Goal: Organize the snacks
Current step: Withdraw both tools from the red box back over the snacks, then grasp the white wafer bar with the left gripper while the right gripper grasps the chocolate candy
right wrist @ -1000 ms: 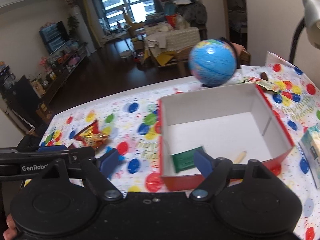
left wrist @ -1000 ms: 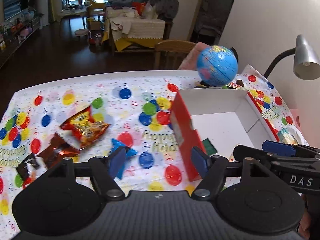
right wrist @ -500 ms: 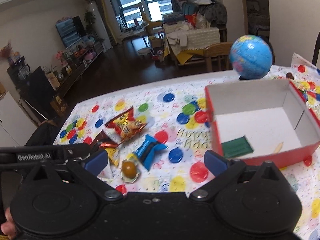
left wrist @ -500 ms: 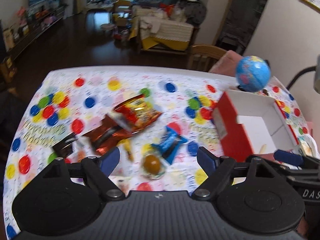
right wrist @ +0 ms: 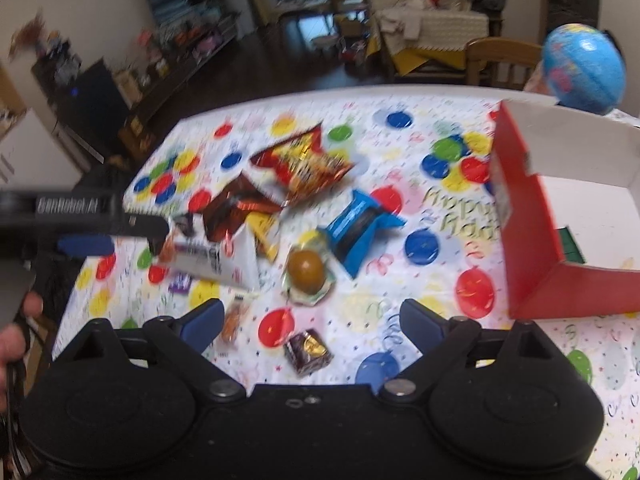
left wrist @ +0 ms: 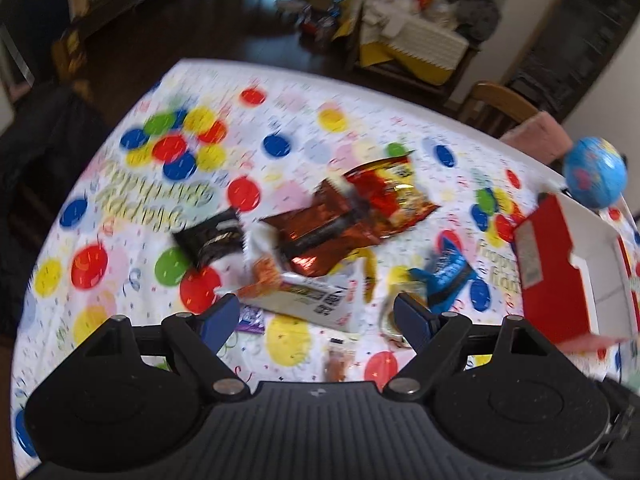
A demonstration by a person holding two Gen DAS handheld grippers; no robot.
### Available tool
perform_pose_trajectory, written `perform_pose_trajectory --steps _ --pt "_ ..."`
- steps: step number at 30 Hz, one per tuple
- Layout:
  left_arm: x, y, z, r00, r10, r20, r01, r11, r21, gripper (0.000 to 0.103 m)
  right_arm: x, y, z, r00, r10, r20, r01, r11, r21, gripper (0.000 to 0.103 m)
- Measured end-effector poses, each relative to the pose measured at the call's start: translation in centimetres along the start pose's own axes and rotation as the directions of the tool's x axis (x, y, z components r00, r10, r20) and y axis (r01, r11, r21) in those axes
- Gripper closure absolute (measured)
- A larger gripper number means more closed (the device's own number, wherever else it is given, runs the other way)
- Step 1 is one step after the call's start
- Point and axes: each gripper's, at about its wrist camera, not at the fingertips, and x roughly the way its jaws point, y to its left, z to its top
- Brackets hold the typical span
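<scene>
My right tool [right wrist: 310, 318] hangs released and carrying nothing, its blue pads spread wide above the near edge of the desk [right wrist: 440, 148]. My left tool [left wrist: 316, 316] is just as slack, pads apart, empty, poised over the scattered pile.

Closest under the right tool lie a small dark square sweet [right wrist: 308, 353] and a little orange-brown packet [right wrist: 235, 322]. Just beyond sits a round brown ball in a clear wrapper [right wrist: 306, 270], with a blue packet [right wrist: 360, 230] touching its far side. Farther off the pile thickens: a white sachet with printed codes [left wrist: 308, 300], a shiny brown foil bag [left wrist: 320, 232] overlapping a red-and-yellow chip bag [left wrist: 390, 196], and a black packet [left wrist: 210, 238] lying just beside them to the left.

The red box [right wrist: 528, 216], white inside, stands at the right of the desk, well apart from the pile. In the right view I can make out only a flat green item [right wrist: 570, 246] on its floor; the rest of the floor is cut off or hidden by the wall. A blue globe [right wrist: 582, 68] stands behind it.

So I judge the job barely begun: nearly all the snacks are loose on the desk, the box is almost bare, and every piece in the pile is left to carry over.
</scene>
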Motion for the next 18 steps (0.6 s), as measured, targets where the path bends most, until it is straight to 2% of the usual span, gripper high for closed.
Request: perform_pose_trajectory --steps 7,14,18 --pt "3.8 1.6 1.4 0.995 0.013 -0.097 -0.028 0.988 -0.153 0.019 3.2 1.0 -0.3 0.995 -0.003 -0.095 -0.005 0.996 -0.085 0.023" --pt "6.6 0.6 2.3 0.99 0.039 -0.133 -0.059 0.986 -0.154 0.02 6.1 1.8 -0.9 0.984 0.002 -0.18 -0.033 0.985 -0.167 0.032" --pt "7.8 0.9 2.7 0.987 0.067 -0.144 -0.091 0.981 -0.17 0.024 7.4 1.8 -0.9 0.978 -0.007 -0.209 -0.034 0.982 -0.188 0.044"
